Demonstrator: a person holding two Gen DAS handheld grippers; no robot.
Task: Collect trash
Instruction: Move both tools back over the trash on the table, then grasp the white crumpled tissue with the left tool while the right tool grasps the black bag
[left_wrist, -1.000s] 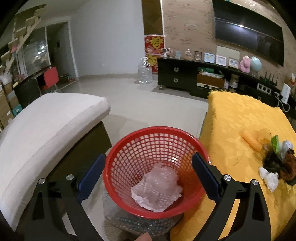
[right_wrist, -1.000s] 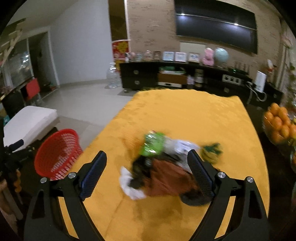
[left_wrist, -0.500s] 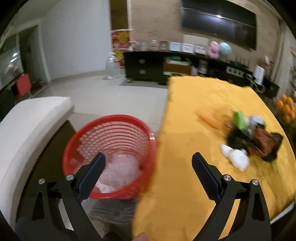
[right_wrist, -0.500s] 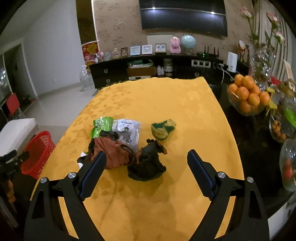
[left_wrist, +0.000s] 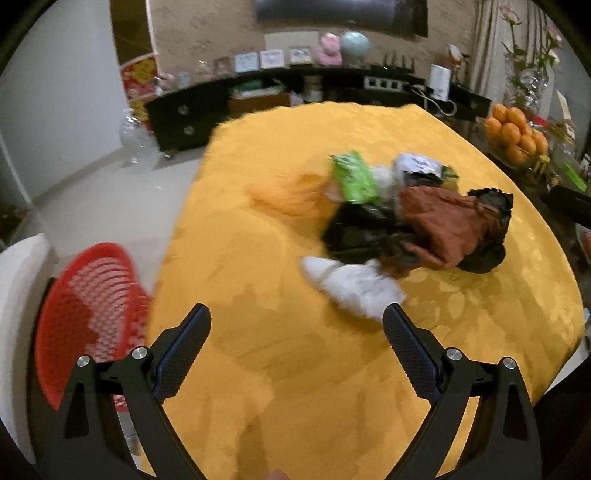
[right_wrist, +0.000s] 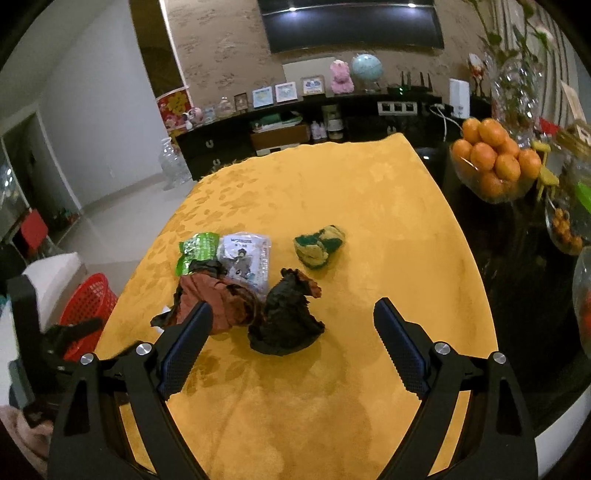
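Observation:
A pile of trash lies on the yellow tablecloth (right_wrist: 369, 192): a crumpled black bag (right_wrist: 284, 321), a brown wrapper (right_wrist: 218, 299), a green packet (right_wrist: 195, 251), a clear printed packet (right_wrist: 247, 258) and a green-yellow wad (right_wrist: 319, 245) a little apart. My right gripper (right_wrist: 291, 308) hangs open just short of the black bag, holding nothing. In the left wrist view, my left gripper (left_wrist: 295, 314) is open and empty over the cloth. Its right finger is close to a white crumpled paper (left_wrist: 354, 284). The red mesh basket (left_wrist: 88, 314) stands off the table's left edge.
A bowl of oranges (right_wrist: 495, 162) and a glass vase (right_wrist: 513, 96) stand on the dark tabletop (right_wrist: 524, 295) right of the cloth. A white cushioned seat (left_wrist: 18, 295) sits beside the basket. An orange peel-like scrap (left_wrist: 291, 195) lies left of the pile.
The left gripper swung right from above the basket to over the cloth, and the basket slid to the lower left of its view. The right gripper drew back, then steadied. Both stayed open.

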